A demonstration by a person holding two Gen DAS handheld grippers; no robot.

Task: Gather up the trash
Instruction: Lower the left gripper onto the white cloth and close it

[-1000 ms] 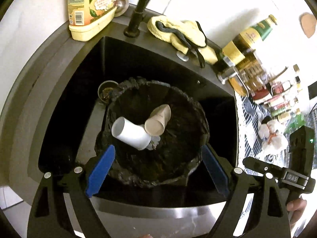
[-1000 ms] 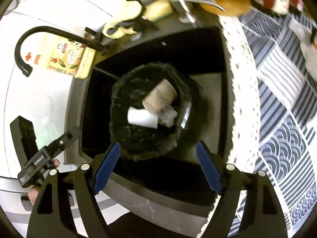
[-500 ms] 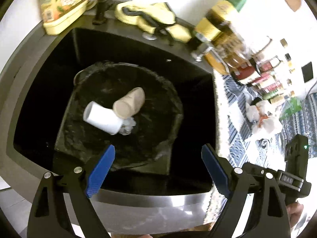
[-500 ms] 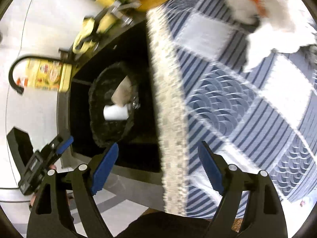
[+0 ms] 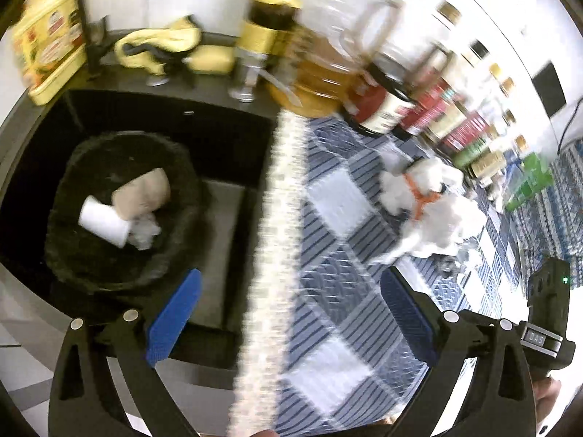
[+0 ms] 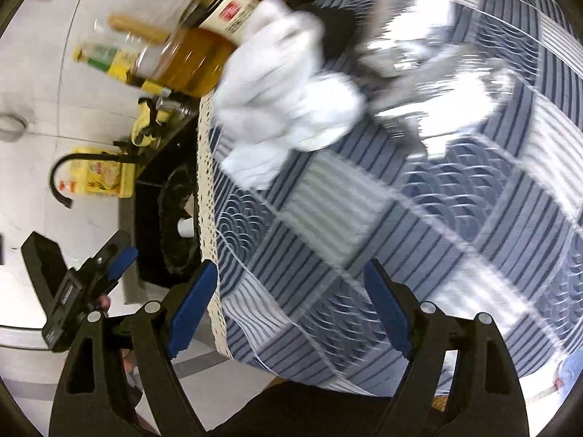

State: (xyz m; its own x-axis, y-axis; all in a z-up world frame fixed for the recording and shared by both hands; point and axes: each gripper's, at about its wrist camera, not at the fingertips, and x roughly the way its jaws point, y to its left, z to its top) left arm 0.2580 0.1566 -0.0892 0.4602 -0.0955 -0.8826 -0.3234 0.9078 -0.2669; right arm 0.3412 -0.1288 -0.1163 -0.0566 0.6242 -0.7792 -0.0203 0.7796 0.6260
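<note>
On striped woven cloth [image 6: 364,218] lies crumpled white tissue [image 6: 284,91].

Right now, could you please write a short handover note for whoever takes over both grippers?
Left gripper: jaws opening, nothing between them. Right gripper: open, empty.
Done: white cup, brown cup and a crumpled wad lie in the black-lined bin in the sink.
Left: crumpled white tissue and clear plastic wrapper lie on the blue patterned cloth, ahead of the right gripper.

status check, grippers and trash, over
Left gripper opening, empty. Right gripper open, empty. White crumpled trash on the blue cloth ahead. Path clear.
</note>
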